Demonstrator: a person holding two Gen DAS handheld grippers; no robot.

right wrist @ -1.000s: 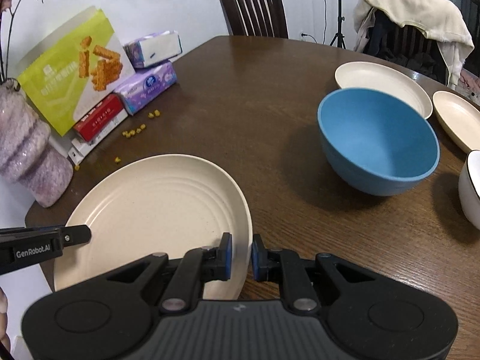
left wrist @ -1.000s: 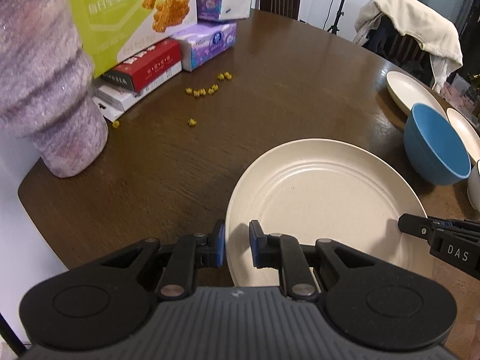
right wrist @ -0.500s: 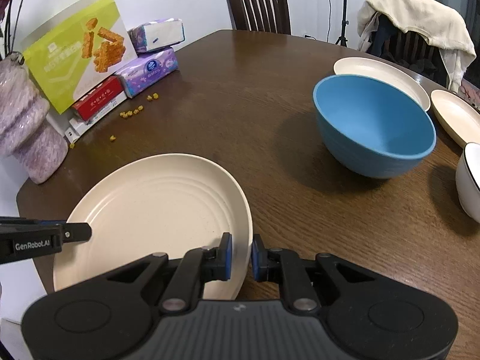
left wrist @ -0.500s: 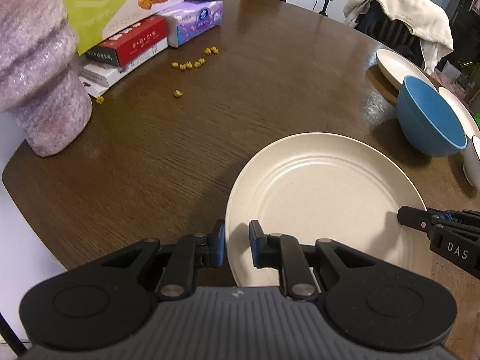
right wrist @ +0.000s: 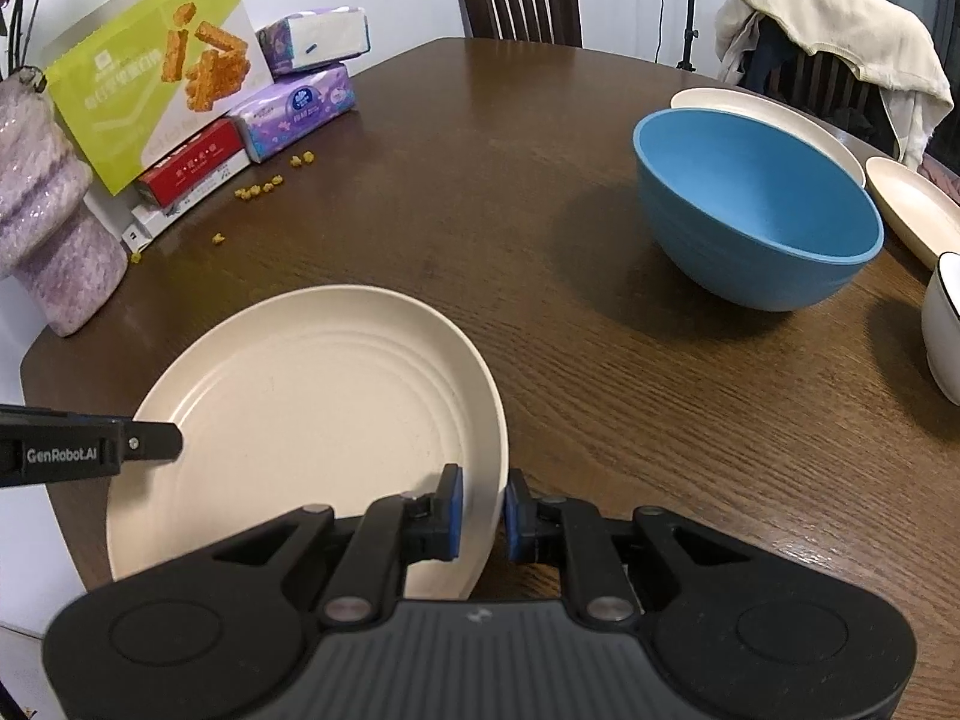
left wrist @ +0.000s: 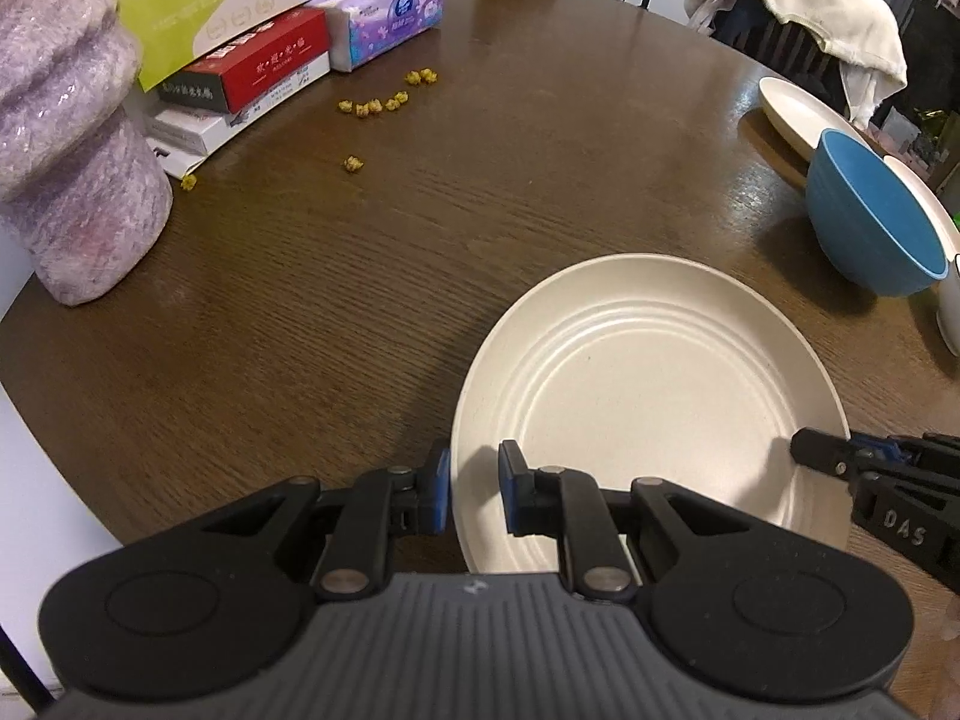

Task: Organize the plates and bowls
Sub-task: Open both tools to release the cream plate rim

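Observation:
A cream plate (left wrist: 648, 396) is held over the near edge of the dark wooden table (left wrist: 480, 210). My left gripper (left wrist: 473, 489) is shut on its left rim. My right gripper (right wrist: 483, 510) is shut on its right rim; the plate also shows in the right wrist view (right wrist: 312, 414). A blue bowl (right wrist: 756, 210) stands to the right, also in the left wrist view (left wrist: 870, 228). Two more cream plates (right wrist: 768, 114) (right wrist: 912, 210) lie behind it. A white bowl (right wrist: 942, 324) sits at the right edge.
A purple fuzzy vase (left wrist: 72, 150) stands at the left. Snack and tissue boxes (right wrist: 198, 114) are stacked at the back left, with yellow crumbs (left wrist: 384, 102) near them. Chairs, one draped with cloth (right wrist: 840, 36), stand behind the table.
Both grippers have kept hold of the plate and moved it slightly back and up; the table and boxes appear a little farther in the left view.

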